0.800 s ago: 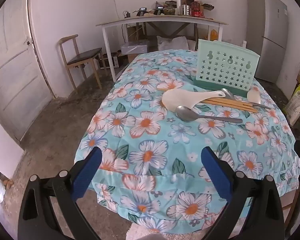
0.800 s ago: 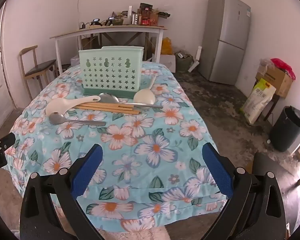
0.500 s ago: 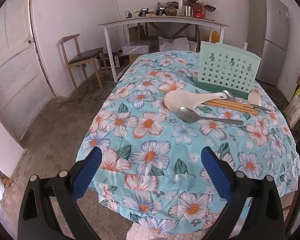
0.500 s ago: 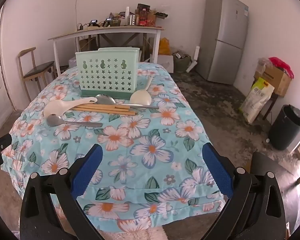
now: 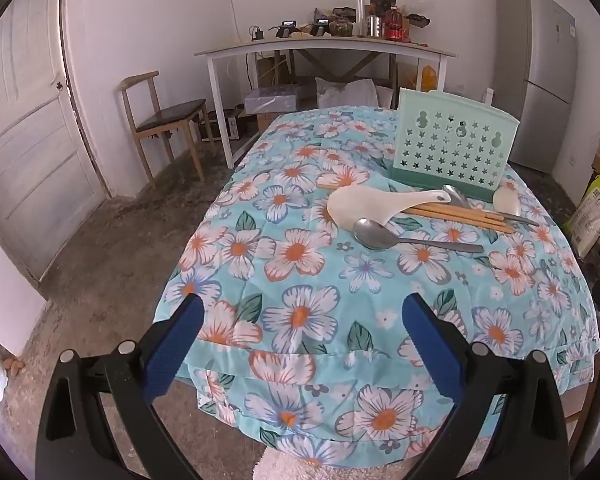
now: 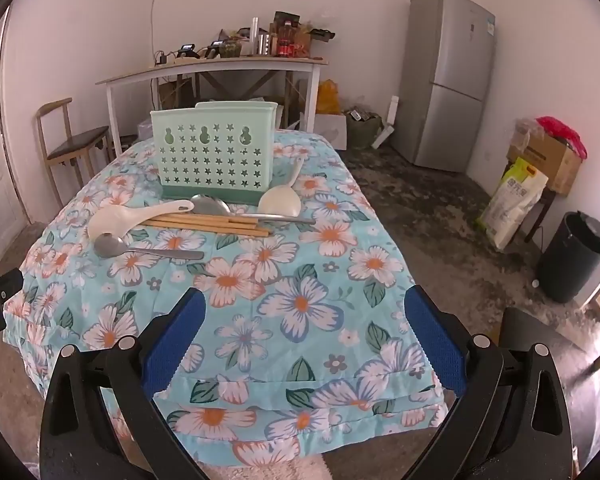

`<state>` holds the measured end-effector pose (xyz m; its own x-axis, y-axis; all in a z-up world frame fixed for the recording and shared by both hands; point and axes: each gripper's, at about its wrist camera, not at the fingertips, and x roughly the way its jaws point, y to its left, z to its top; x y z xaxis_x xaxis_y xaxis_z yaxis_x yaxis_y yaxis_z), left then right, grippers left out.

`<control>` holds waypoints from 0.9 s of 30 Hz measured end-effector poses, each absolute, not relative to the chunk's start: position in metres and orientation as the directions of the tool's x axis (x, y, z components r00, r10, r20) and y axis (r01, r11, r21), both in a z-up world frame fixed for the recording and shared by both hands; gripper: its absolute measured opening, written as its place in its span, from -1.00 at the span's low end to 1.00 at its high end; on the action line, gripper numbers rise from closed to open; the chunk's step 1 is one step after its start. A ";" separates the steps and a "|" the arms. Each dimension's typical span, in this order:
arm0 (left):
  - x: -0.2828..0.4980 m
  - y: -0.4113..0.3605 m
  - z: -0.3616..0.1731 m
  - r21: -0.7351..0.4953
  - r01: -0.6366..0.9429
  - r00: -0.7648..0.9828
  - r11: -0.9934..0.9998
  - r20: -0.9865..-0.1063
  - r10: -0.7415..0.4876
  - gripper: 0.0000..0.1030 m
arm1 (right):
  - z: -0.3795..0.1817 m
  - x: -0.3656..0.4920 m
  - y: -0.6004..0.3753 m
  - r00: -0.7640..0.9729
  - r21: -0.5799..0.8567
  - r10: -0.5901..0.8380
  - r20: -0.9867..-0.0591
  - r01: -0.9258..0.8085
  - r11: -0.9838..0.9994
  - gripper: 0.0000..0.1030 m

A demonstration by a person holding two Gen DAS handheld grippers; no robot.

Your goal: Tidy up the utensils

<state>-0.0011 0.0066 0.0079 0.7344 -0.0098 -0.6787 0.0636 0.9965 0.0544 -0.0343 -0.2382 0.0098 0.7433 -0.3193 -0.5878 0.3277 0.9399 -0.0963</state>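
A mint-green perforated utensil holder [image 5: 454,152] [image 6: 214,156] stands upright on the flowered tablecloth [image 5: 300,264] [image 6: 296,272]. In front of it lie a white rice paddle [image 5: 372,205] [image 6: 124,218], a bundle of wooden chopsticks [image 5: 456,213] [image 6: 212,225], a metal spoon [image 5: 404,238] [image 6: 140,249], a second metal spoon [image 6: 236,209] and another white paddle [image 5: 507,202] [image 6: 281,199]. My left gripper [image 5: 300,340] hangs open over the table's near edge, far short of the utensils. My right gripper [image 6: 302,340] is open too, nothing between its blue pads.
A wooden chair [image 5: 164,124], a white side table [image 5: 320,50] loaded with clutter and a grey fridge [image 6: 450,80] stand beyond. Right of the table are a rice sack [image 6: 514,200], cardboard box [image 6: 548,160] and black bin [image 6: 574,256]. A door [image 5: 24,140] is at left.
Both grippers have drawn back and risen a little from the table, so the utensils and holder look smaller and farther. The jaws stay wide open. Nothing on the cloth has moved.
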 end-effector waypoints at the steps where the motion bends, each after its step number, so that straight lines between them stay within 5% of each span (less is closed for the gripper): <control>1: -0.001 0.006 0.007 0.054 0.064 0.733 0.996 -0.680 -0.011 0.89 | 0.010 -0.034 -0.238 0.744 -0.096 -0.320 -0.587 0.328 0.940 0.85; 27: -0.007 0.002 0.013 0.045 0.094 0.769 0.995 -0.638 -0.044 0.89 | 0.012 -0.034 -0.238 0.748 -0.092 -0.317 -0.584 0.327 0.941 0.85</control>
